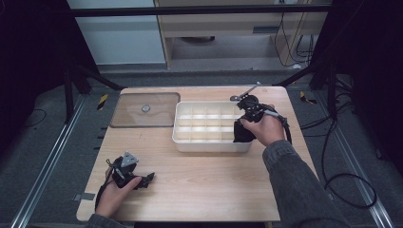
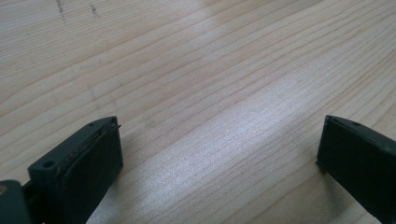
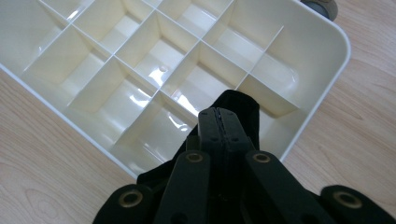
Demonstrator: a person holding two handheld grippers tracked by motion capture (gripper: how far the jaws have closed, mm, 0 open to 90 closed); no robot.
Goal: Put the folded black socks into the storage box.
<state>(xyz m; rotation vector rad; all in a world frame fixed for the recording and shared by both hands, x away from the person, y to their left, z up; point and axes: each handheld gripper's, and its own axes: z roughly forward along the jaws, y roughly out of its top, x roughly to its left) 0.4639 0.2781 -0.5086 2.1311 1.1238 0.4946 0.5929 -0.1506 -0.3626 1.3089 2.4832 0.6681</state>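
Wooden table (image 1: pixel 199 185): pale, grained top; a person's two forearms come in from the near edge, each hand working a black two-jaw gripper.

Organiser tray (image 1: pixel 183 137): cream plastic, split by thin walls into many small open compartments, sitting right of centre on the table.

Lid (image 1: pixel 142 118): clear, brownish-tinted sheet lying flat just left of the tray, apparently set aside so the compartments stay open for loading.

Right gripper (image 3: pixel 218 122): jaws pressed together, pinching a piece of black cloth (image 3: pixel 238 105); held over the tray's near right corner and tilted down toward it, which looks like the start of lowering the cloth into a compartment.

Cloth against the jaws: the fabric is caught between the closed tips, bulges beyond them and drapes beneath them, over the dividers at the tray's near right corner; in the high view it hangs dark (image 1: pixel 241 133) against the tray's right end. Whether it already rests on a compartment floor cannot be told.

Left gripper (image 1: pixel 148 178): low over the near left part of the table, well apart from the tray, seemingly parked while the other hand works.

Left jaws: spread wide, bare wood between the pads (image 2: pixel 88 168), nothing held.
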